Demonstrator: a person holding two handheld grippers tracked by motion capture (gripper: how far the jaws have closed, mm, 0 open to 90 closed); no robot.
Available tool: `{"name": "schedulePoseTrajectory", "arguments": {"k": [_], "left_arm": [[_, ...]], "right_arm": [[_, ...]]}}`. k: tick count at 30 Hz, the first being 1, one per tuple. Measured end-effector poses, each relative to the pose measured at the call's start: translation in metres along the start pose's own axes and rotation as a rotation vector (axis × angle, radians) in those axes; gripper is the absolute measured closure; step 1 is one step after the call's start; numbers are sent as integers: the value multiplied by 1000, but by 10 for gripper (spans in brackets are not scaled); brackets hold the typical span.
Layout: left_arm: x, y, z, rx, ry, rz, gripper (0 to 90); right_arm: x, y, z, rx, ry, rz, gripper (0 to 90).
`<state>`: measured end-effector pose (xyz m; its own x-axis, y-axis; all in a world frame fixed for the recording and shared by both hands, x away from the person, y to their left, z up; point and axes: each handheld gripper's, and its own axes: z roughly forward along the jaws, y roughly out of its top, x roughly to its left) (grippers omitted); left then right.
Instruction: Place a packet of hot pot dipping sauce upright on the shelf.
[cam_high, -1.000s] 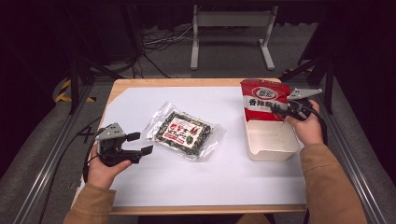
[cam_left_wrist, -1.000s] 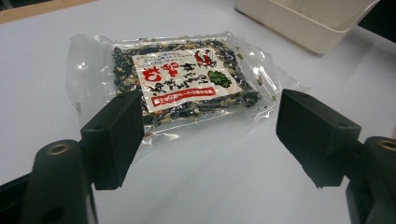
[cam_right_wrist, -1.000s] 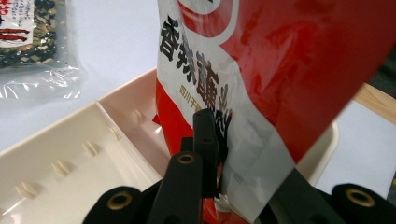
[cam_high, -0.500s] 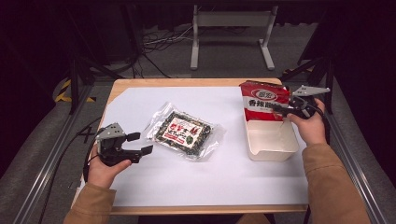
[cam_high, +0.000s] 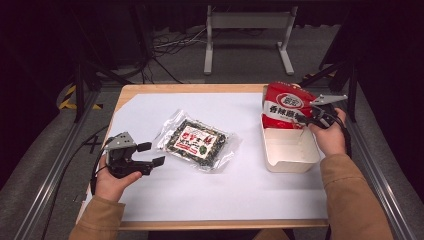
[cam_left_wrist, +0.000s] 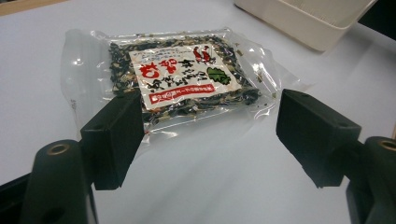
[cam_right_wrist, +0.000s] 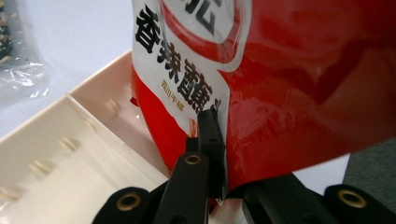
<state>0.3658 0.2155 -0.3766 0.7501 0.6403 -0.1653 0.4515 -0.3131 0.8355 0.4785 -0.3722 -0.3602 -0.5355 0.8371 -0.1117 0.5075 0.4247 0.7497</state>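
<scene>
1. The white table (cam_high: 200, 200) carries everything.
2. Your cream tray (cam_high: 290, 155) sits at its right.
3. Your right gripper (cam_high: 306, 119) pinches the red bag (cam_high: 282, 102), held upright at the tray's far end.
4. The seaweed packet (cam_high: 197, 142) lies flat mid-table.
5. Your left gripper (cam_high: 152, 154) rests spread wide, holding nothing, near the packet.

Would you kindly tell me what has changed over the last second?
The right gripper, still shut on the red bag, has tipped it further over the far end of the white tray. The left gripper stays open, and the seaweed packet has not moved.
</scene>
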Motion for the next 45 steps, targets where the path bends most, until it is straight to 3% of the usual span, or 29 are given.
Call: {"name": "schedulePoseTrajectory", "arguments": {"k": [1,3,9,12,18,25,34,37,39,45], "left_arm": [[0,0,0,-2,-1,-9,240],[1,0,0,1,0,-5,240],[1,0,1,-2,1,-10,240],[1,0,2,2,1,-6,239],[1,3,5,-1,-11,0,239],[0,6,11,6,-19,7,238],[2,10,17,8,-8,25,260],[5,11,17,0,-34,41,290],[7,13,17,-21,-39,51,307],[14,14,24,-3,3,24,309]], "right_arm": [[-1,-2,0,-14,8,16,892],[-1,-2,0,-12,7,4,887],[1,-1,-5,-43,-26,9,693],[2,-1,-7,-54,-35,10,642],[5,-3,-25,-104,-71,14,519],[8,-13,-49,-142,-76,16,476],[26,-21,-84,-208,-19,-16,464],[37,-22,-90,-237,22,-22,464],[44,-25,-92,-268,80,-4,465],[61,-38,-95,-294,184,16,495]]}}
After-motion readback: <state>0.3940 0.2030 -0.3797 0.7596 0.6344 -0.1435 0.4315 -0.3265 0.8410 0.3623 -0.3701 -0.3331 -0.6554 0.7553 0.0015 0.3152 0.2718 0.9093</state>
